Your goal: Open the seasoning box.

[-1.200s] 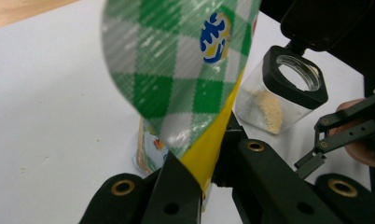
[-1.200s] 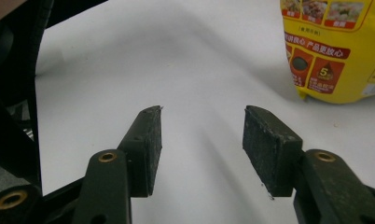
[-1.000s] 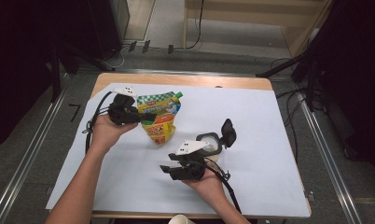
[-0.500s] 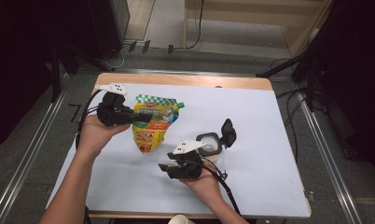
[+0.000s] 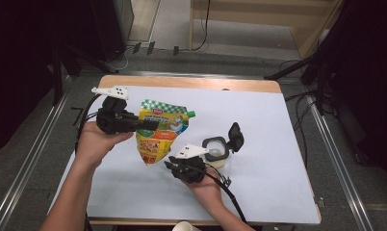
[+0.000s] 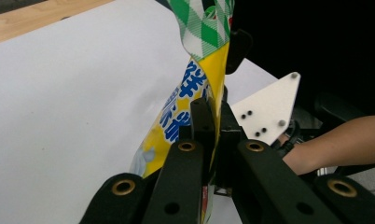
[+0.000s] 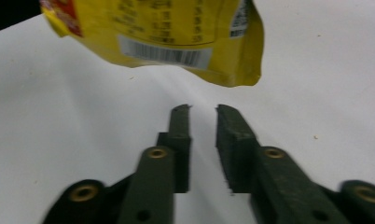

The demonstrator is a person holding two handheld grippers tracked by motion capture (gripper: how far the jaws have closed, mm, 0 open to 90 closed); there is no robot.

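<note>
yellow spouted sauce pouch point(image 5: 160, 134) with green checkered top, hanging tilted above the white table mat point(image 5: 278, 125), barcode end lowest

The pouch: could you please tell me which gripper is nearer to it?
Left. The left gripper is shut on the pouch near its top edge. The right gripper sits below the pouch's bottom corner, apart from it, its jaws having just been closing with nothing between them.

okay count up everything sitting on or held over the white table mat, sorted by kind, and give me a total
Yellow and green spouted pouch, held in the left tongs: 1
Round container with a black flip lid: 1
Handheld tongs, left and right: 2
Total: 4
</note>
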